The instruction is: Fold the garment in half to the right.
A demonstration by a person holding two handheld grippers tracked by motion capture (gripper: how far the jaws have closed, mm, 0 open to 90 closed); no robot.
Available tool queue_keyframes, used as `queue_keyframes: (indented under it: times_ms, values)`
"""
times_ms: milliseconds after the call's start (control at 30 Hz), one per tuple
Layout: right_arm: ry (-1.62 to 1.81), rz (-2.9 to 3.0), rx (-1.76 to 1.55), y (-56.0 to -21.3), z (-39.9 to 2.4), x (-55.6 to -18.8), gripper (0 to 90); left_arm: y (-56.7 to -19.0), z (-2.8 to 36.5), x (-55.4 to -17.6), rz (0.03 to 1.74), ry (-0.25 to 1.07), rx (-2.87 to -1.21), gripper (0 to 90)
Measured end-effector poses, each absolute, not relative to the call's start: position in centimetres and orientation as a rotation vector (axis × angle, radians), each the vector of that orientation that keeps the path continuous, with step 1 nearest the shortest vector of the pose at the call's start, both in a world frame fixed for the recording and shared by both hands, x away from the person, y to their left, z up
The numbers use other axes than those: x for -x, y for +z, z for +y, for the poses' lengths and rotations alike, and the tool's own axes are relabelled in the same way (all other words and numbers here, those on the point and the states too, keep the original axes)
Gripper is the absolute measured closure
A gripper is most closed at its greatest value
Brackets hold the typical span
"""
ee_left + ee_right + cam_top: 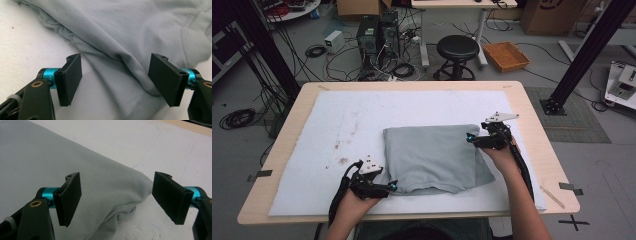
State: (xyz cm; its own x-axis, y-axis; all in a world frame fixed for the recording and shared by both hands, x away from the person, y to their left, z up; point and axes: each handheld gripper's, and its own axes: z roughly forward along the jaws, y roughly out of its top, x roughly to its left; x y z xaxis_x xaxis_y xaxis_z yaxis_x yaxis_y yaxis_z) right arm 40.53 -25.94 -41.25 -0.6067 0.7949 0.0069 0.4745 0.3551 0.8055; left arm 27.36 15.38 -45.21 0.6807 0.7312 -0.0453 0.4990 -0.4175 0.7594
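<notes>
**Grippers flank folded grey garment, both wide open**

Grey cloth takes the stage: a folded grey garment [434, 157] lies on the white foam mat [312, 150] that covers the wooden table [532, 105], sitting right of the mat's centre and toward the person's side. It forms a rough rectangle, smooth on top, with its near edge a little rumpled.

Over to the left gripper [393, 186], held low at the garment's near-left corner, pointing across toward the cloth. Its jaws stand spread wide, and nothing is pinched. In the left gripper view, the left gripper [117, 80] looks down on a bunched, layered fold of the garment [130, 37]; the fabric edge runs diagonally between the two black pads, but the pads sit clear of it on either side, one over bare mat [22, 50], the other over the cloth's edge.

Now the right gripper [470, 138], at the garment's far-right corner, aimed leftward at the fabric. Jaws apart here too, gripping nothing. In the right gripper view, the right gripper [117, 200] frames the corner of the garment [50, 157], where the layers stack and tuck under just between the pads; white mat [150, 145] stretches beyond.

Two hands come in from the near edge, one at each opposite corner of the cloth.
</notes>
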Motion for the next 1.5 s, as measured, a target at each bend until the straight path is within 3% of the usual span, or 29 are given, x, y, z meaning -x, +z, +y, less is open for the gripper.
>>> queue_keyframes:
  times_ms: [467, 833, 1000, 1267, 1500]
  values:
    - [1.154, 2.208, -1.116, -41.1, -26.5, -40.3, 24.0, -45.2, 15.1, -26.0, 0.838, 0.378, -2.106, 60.0]
    - [1.172, 2.202, -1.121, -41.0, -26.8, -40.3, 24.2, -45.2, 15.1, -26.1, 0.817, 0.343, -2.112, 70.7]
    - [1.154, 2.246, -1.09, -40.2, -26.7, -41.0, 24.1, -45.2, 15.1, -26.1, 0.811, 0.324, -2.108, 80.1]
    - [1.164, 2.324, -1.014, -38.5, -24.5, -42.4, 23.2, -45.3, 15.2, -26.3, 0.825, 0.292, -2.092, 80.1]
    - [1.215, 2.434, -0.904, -37.3, -19.9, -43.7, 22.9, -45.4, 15.2, -26.3, 0.833, 0.293, -2.083, 79.2]
